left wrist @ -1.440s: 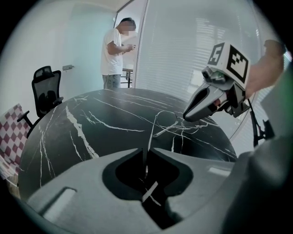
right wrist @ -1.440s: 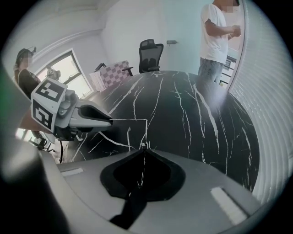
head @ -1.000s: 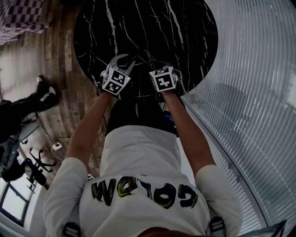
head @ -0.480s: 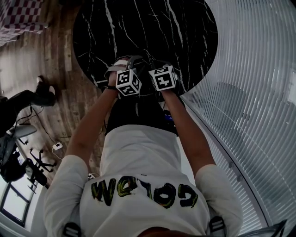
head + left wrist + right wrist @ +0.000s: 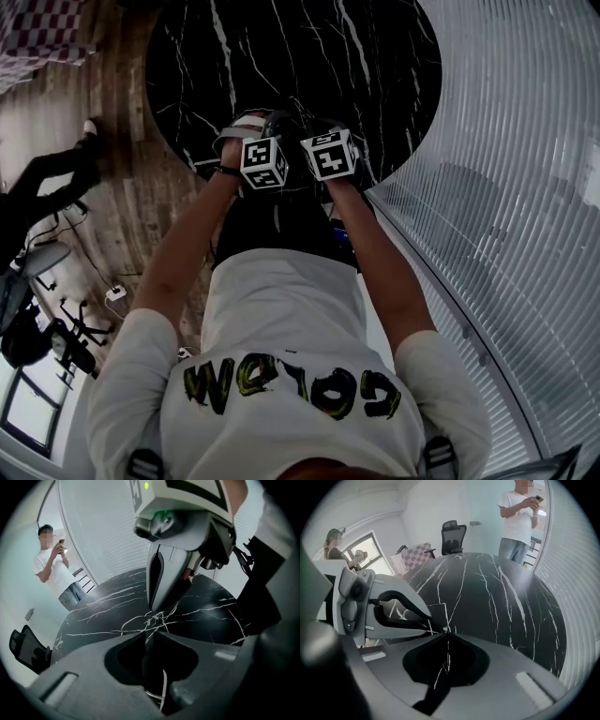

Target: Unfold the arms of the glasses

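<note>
The glasses are thin wire and hard to make out on the black marble table (image 5: 375,56). A thin piece of the glasses (image 5: 448,654) runs between the jaws of my right gripper (image 5: 447,632), which is shut on it. My left gripper (image 5: 151,637) sits close beside the right gripper (image 5: 317,129) at the table's near edge. Its jaws are closing, still a narrow gap apart, with a fine wire of the glasses (image 5: 164,688) between them. The right gripper's finger (image 5: 159,573) hangs just ahead of the left one. In the head view the cubes hide the glasses.
A ribbed white wall (image 5: 525,187) curves along the right. A standing person (image 5: 518,513) with a phone is beyond the table's far side, next to an office chair (image 5: 452,536). Another person (image 5: 335,545) sits at the left. Wood floor (image 5: 112,141) lies left of the table.
My left gripper has moved right until it is next to the right gripper, and it has rolled. Its jaws have narrowed. The right gripper has stayed put.
</note>
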